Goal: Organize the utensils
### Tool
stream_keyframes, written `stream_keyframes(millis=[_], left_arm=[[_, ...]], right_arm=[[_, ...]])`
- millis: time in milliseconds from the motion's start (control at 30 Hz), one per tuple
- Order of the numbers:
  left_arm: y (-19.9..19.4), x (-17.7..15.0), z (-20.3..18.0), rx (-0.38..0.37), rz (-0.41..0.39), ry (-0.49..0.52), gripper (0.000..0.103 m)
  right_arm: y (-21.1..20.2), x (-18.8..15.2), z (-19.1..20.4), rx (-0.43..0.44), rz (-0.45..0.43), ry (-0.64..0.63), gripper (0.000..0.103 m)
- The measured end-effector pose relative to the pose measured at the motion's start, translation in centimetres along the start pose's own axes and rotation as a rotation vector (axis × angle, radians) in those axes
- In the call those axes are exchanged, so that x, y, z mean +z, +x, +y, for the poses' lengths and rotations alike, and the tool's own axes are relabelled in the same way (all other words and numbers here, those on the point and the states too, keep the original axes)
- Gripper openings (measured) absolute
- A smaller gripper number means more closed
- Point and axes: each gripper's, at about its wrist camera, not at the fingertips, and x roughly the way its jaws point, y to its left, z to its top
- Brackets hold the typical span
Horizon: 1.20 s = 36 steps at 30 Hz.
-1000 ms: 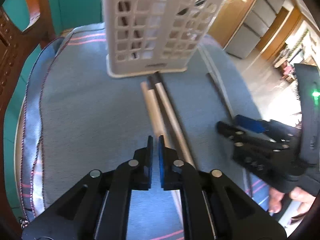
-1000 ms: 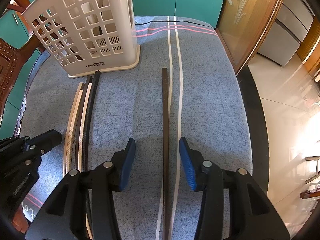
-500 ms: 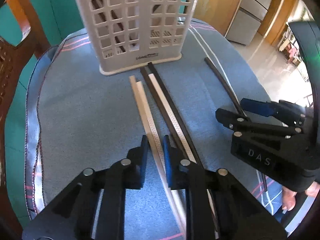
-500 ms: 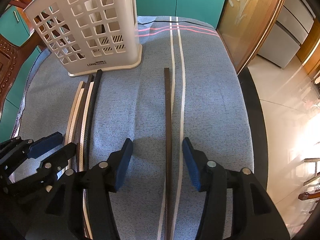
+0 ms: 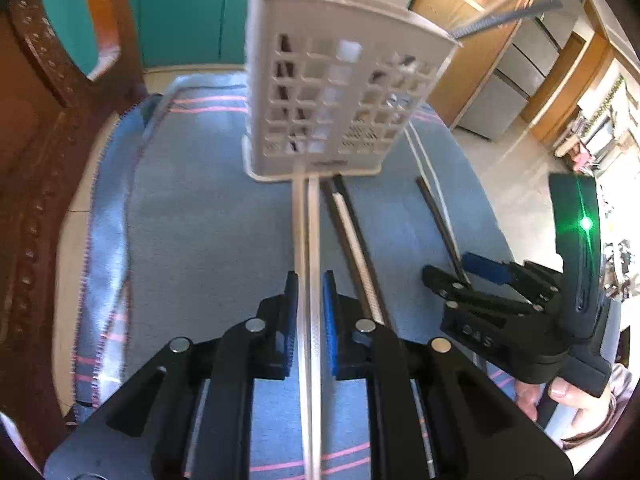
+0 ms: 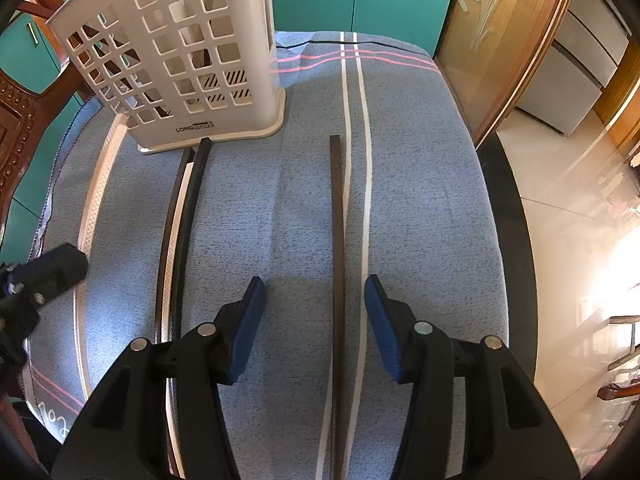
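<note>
Left wrist view: your left claw [image 5: 310, 312] is nearly closed on a pair of pale chopsticks [image 5: 307, 240], which run toward 12 o'clock to the foot of the white slotted basket [image 5: 340, 92] on the blue cloth [image 5: 200, 220] covering the desk. Your right claw [image 6: 314, 320] stands half open around a single dark chopstick [image 6: 337, 220], its pads not touching it. More chopsticks [image 6: 182, 220] lie at 10 o'clock of it.

Basket [image 5: 336, 92] blurred, contents unclear; dark stick [image 6: 338, 280] cut off below
</note>
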Motion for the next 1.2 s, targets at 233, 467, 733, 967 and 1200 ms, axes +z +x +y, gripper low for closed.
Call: stream_keyframes(millis=[233,467,733,967,1200], left_arm=[[1.1,0.0,1.3,0.065,0.034,0.001,0.016],[3.3,-0.7,-0.8,0.070,0.094,0.070,0.024],[3.7,-0.5,-0.3,0.106,0.098,0.061,0.028],[3.9,-1.0,-0.5,0.176,0.099,0.092,0.023],[3.5,-0.4,1.7,0.172,0.107,0.023,0.021]], right_arm=[[-0.3,0.3,-0.6,0.004,-0.003,0.017,0.051],[-0.3,0.7,-1.4,-0.002,-0.002,0.033,0.051],[-0.1,0.4,-1.8,-0.004,0.000,0.028,0.051],[0.0,0.2,-1.2,-0.005,0.001,0.026,0.051],[-0.3,0.5,-1.5,0.003,-0.002,0.039,0.051]])
